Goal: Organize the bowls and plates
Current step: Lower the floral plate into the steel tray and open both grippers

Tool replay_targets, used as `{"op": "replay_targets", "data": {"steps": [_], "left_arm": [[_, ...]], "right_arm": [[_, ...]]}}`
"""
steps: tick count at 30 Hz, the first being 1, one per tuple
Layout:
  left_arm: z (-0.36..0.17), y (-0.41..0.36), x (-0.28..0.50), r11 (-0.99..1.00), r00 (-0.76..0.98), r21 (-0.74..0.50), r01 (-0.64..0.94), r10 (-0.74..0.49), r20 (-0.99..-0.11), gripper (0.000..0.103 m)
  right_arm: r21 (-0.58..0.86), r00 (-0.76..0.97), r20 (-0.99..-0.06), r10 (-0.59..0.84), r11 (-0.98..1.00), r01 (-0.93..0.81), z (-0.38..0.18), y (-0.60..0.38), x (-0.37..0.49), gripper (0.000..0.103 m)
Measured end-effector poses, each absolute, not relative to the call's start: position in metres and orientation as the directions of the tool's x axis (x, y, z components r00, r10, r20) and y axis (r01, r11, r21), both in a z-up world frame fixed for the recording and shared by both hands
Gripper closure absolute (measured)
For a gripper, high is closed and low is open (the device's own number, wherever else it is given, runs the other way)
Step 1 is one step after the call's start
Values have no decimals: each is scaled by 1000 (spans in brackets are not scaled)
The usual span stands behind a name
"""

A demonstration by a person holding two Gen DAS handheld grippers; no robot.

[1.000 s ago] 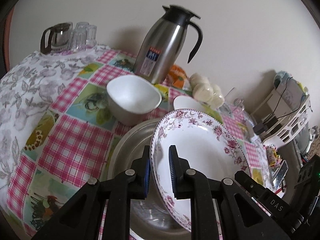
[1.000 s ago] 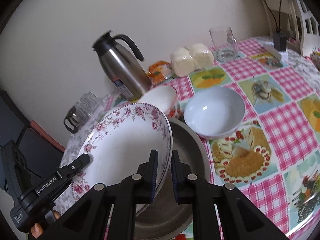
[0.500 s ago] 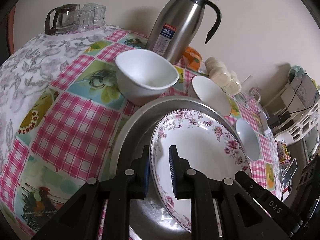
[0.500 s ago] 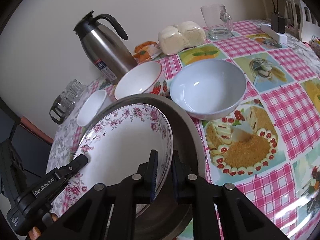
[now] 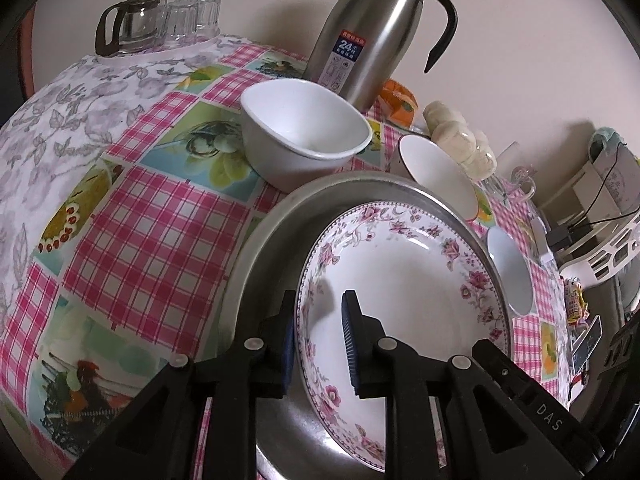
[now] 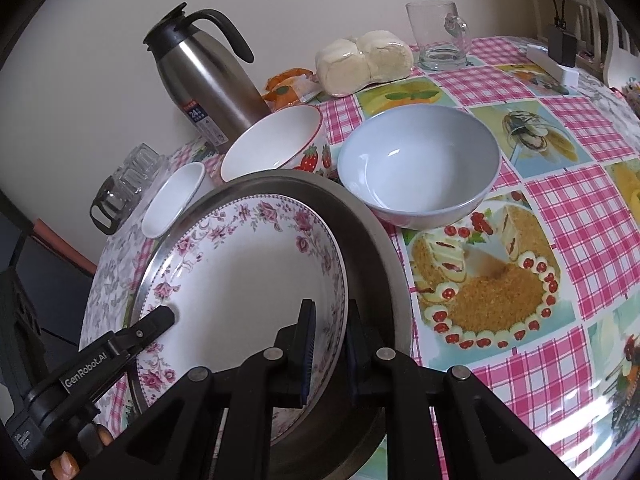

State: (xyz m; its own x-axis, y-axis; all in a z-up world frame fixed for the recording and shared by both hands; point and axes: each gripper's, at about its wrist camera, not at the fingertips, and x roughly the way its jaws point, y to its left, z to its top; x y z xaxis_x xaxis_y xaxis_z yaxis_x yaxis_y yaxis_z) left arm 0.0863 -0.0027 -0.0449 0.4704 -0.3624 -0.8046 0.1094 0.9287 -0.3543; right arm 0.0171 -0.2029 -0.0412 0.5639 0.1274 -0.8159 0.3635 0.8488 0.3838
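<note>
A floral-rimmed white plate (image 5: 408, 276) (image 6: 244, 280) lies inside a large steel pan (image 5: 272, 248) (image 6: 384, 264). My left gripper (image 5: 320, 320) straddles the plate's left rim with its jaws a little apart around it. My right gripper (image 6: 330, 324) is shut on the plate's right rim. A white bowl (image 5: 304, 132) (image 6: 172, 200), a strawberry bowl (image 5: 436, 176) (image 6: 276, 144) and a pale blue bowl (image 5: 510, 280) (image 6: 420, 168) stand around the pan.
A steel thermos jug (image 5: 372, 28) (image 6: 204, 76) stands behind the bowls near the wall. Wrapped buns (image 6: 364, 60), an orange packet (image 6: 288, 86) and a glass mug (image 6: 440, 36) are at the back. A glass pot with glasses (image 5: 156, 24) sits far left.
Both grippers have lowered the floral plate into the steel pan, and it now lies flatter. The left jaws have opened slightly around the rim.
</note>
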Motion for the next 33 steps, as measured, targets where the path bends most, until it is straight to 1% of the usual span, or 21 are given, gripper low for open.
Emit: {"op": "replay_targets", "data": {"steps": [4,10,23,25,28,31,33], "left_arm": [[-45,-4,84,936,448,-338,101,-346,-824,82],[-46,-2,82,935,410,-346,75,-346,-844,82],[-46,-1,82,932,389,-359,54,-351,-852,81],[-46,-2,82,934,381,-352,60,-347,-857,81],[-46,-3,82,936,365,-347,63,-346,-864,80],[-45,-6,82,939,356,-338,69,-340,-870,79],[-44,-6,82,938,357,-337,77,-342,-869,74]], "right_arm": [[370,550,-826,121,852,370,-41,-203,17,88],[353,529,-841,112,855,381,-40,-205,15,92],[335,511,-853,107,863,379,-38,-206,13,92],[328,506,-856,106,868,373,-36,-204,13,89],[307,494,-865,94,877,370,-34,-202,15,89],[285,480,-874,81,885,368,-34,-201,16,89],[280,478,-875,77,887,368,-34,-202,16,89]]}}
